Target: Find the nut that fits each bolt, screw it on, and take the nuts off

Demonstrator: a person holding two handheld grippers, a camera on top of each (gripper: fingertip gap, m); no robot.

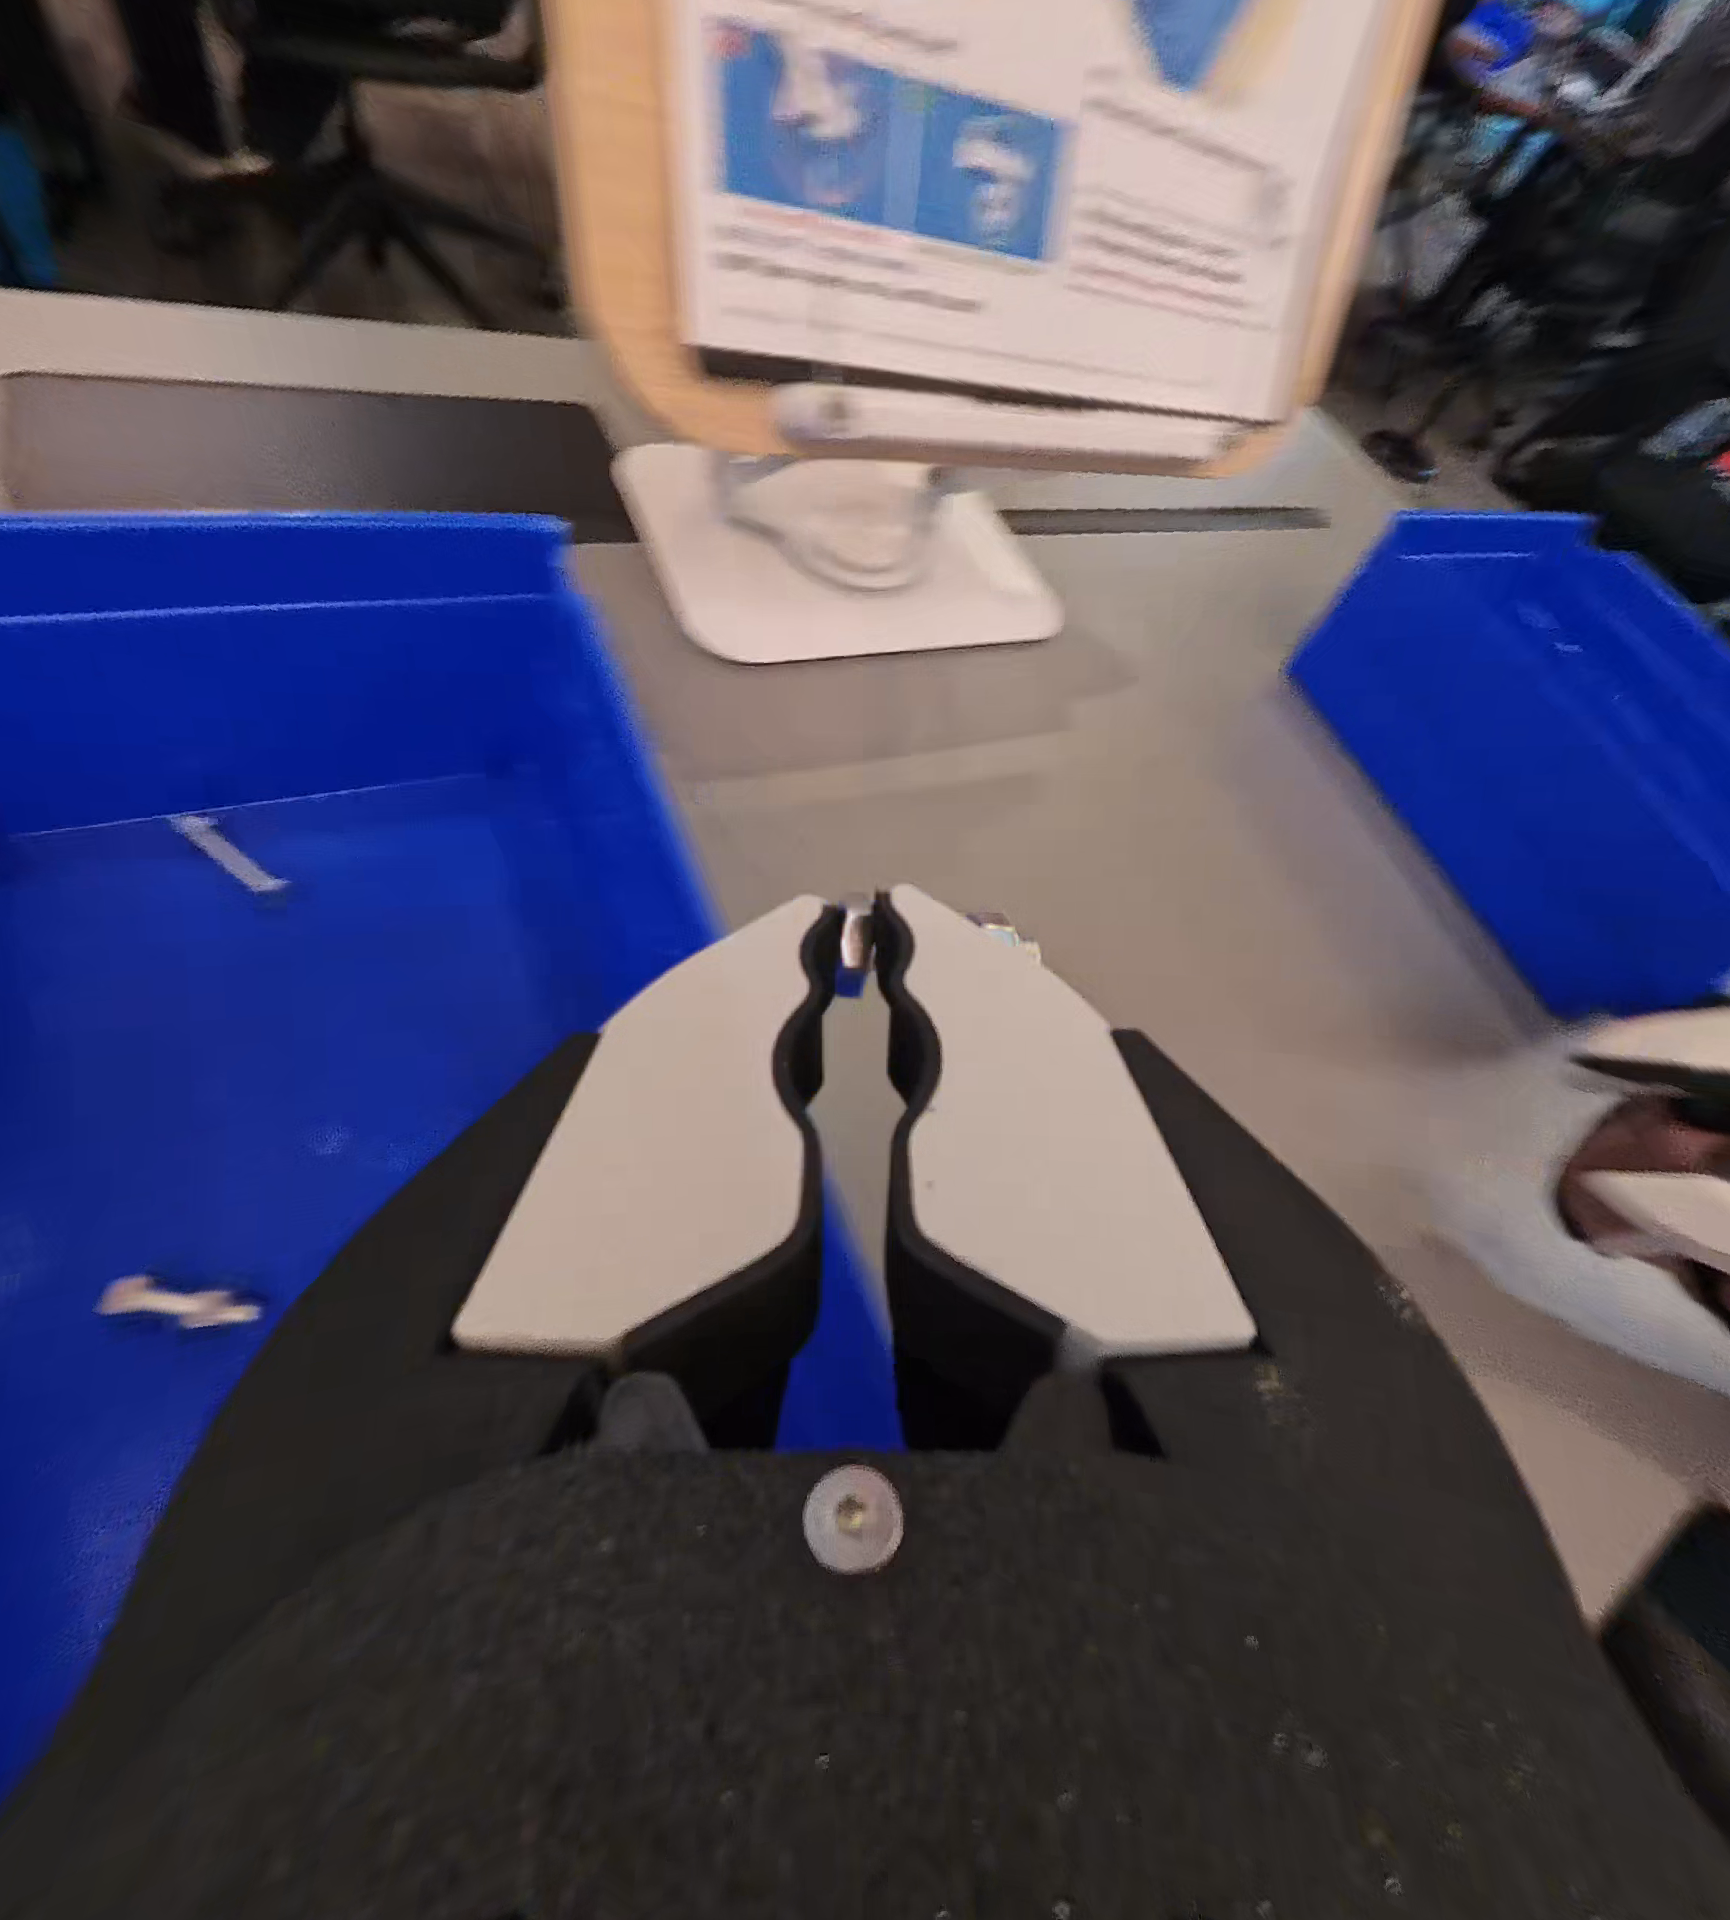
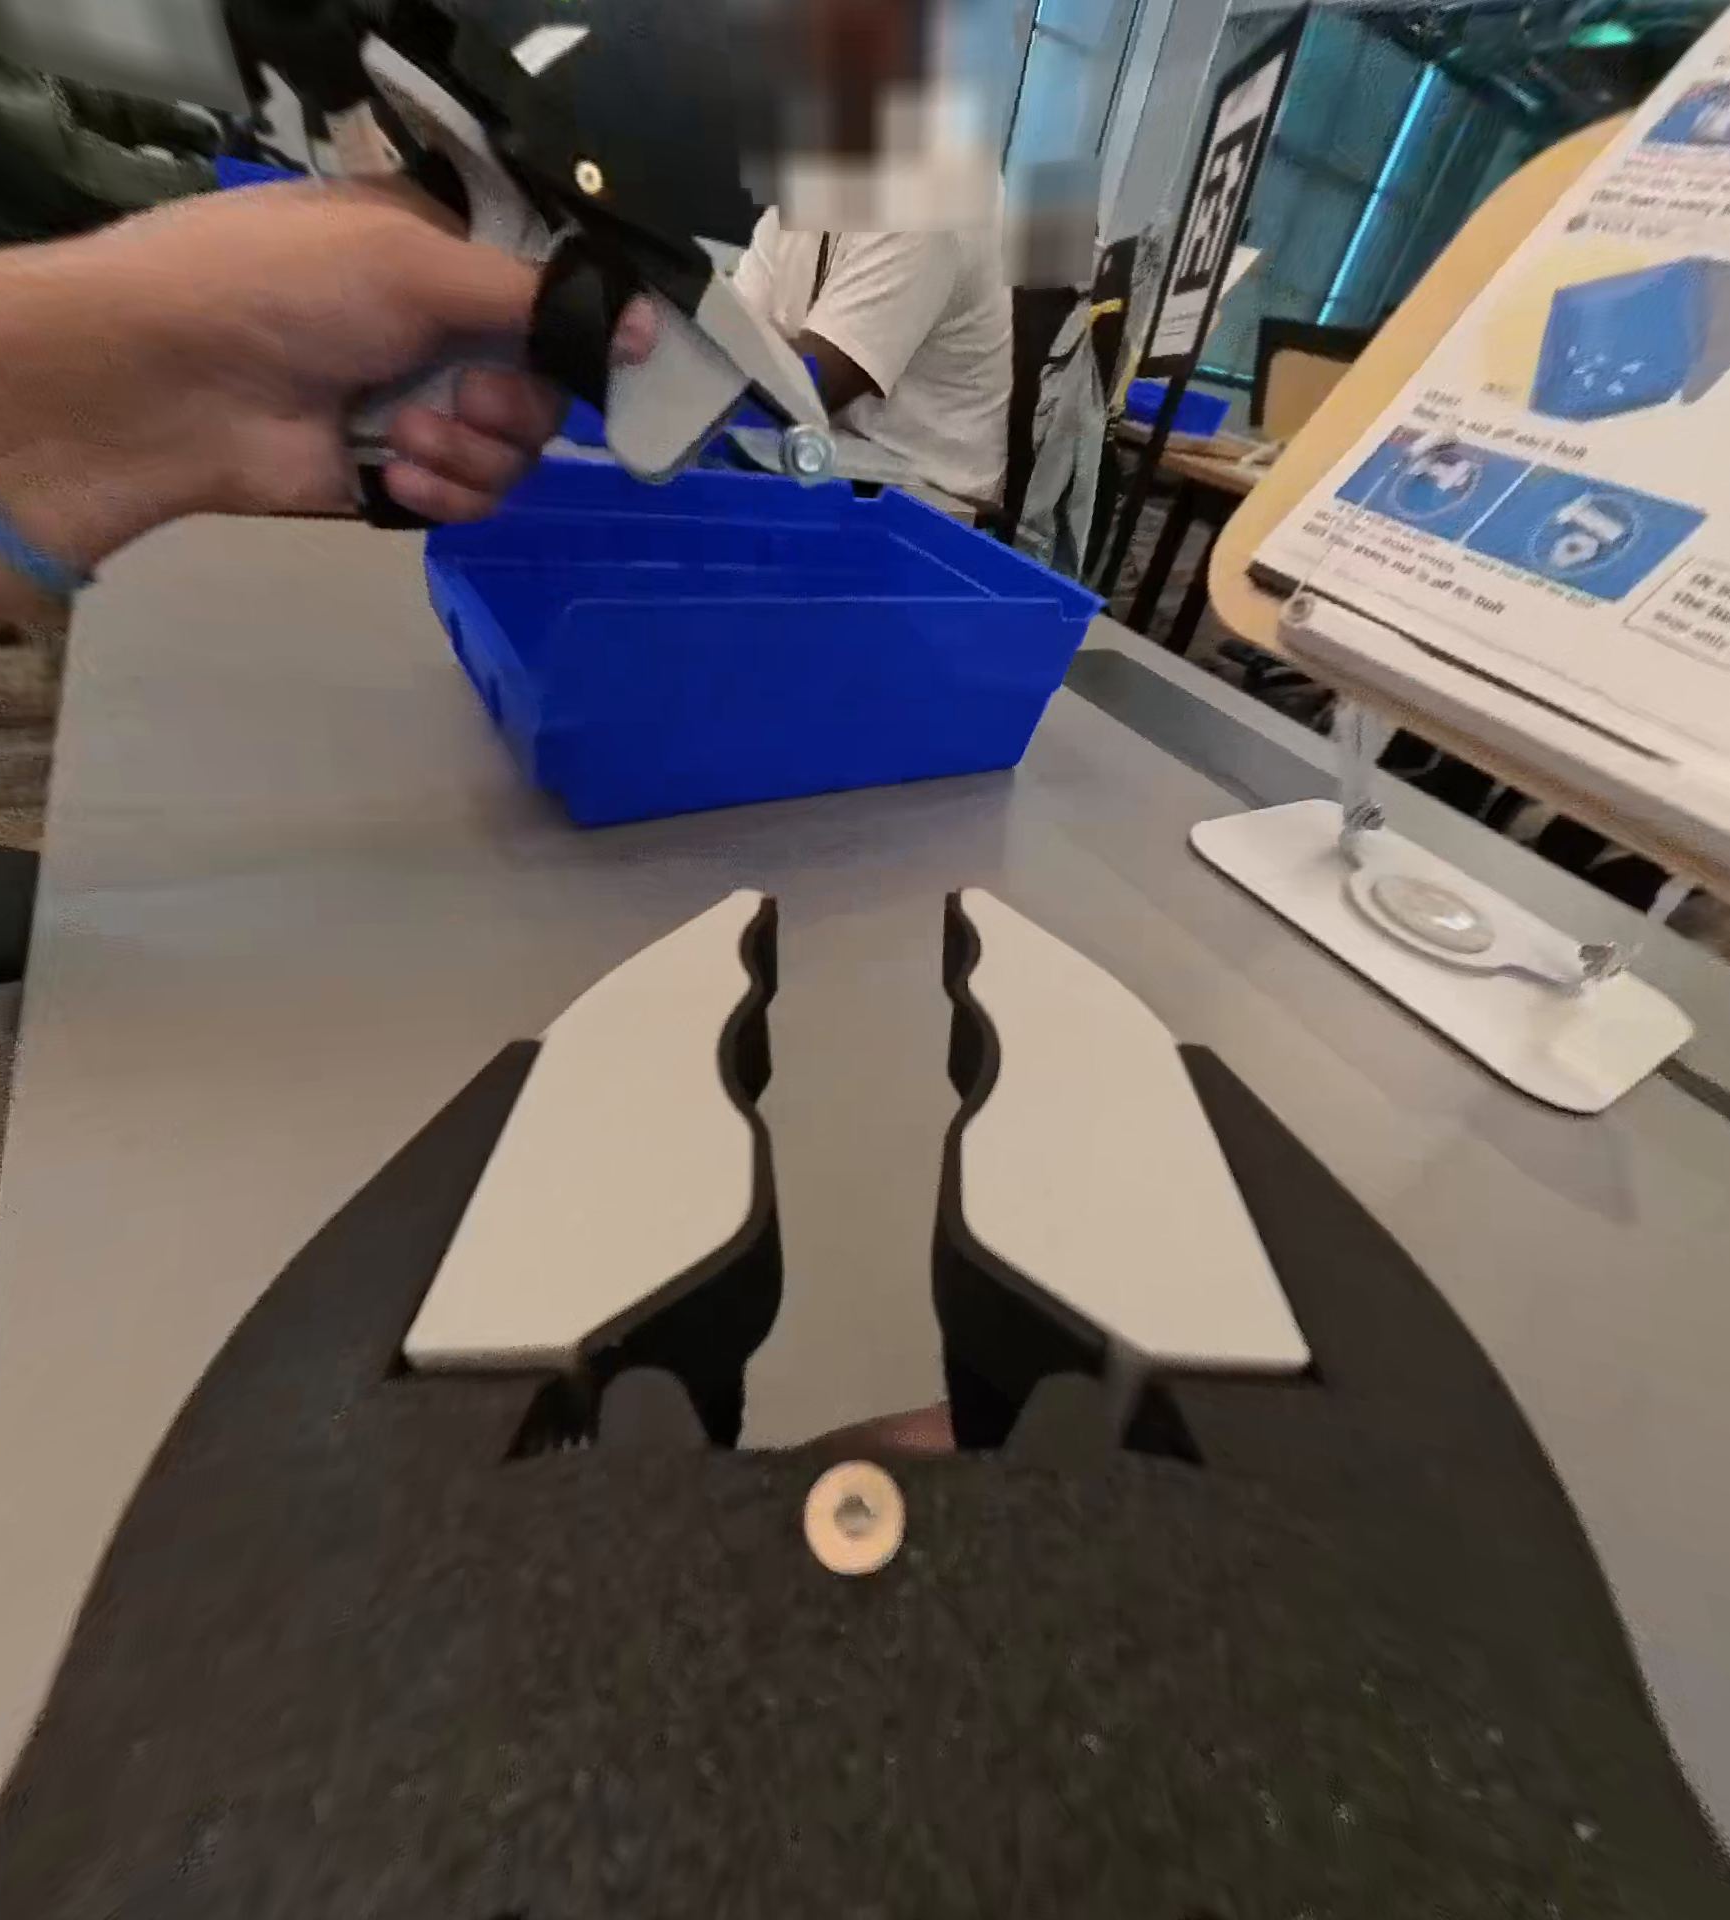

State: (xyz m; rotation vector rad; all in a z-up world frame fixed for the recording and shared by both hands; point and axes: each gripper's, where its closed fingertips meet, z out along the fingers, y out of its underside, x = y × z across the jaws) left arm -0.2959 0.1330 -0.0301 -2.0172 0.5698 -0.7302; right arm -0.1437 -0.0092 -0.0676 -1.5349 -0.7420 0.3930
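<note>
The left hand-held gripper (image 1: 859, 914) is clenched on a small silver bolt (image 1: 853, 940), pinched at the very tips of its fingers. In the right wrist view the same bolt (image 2: 807, 454), with a nut or washer on it, is held in the air just above the far rim of the blue bin (image 2: 736, 665), and a hand (image 2: 217, 364) grips the tool's handle. The left wrist view shows the gripper over the bin's right wall (image 1: 622, 727), and inside the bin lie a loose bolt (image 1: 227, 854) near its back and another blurred metal piece (image 1: 180, 1301) toward the front. A second blue bin (image 1: 1567, 769) sits to the right of the first, well apart on the tabletop (image 1: 1100, 790).

The right hand-held gripper (image 2: 859, 914) is released, its fingers spread over bare tabletop in front of the bin and grasping nothing. A paper-covered stand (image 2: 1443, 935) is to the right of the bin.
</note>
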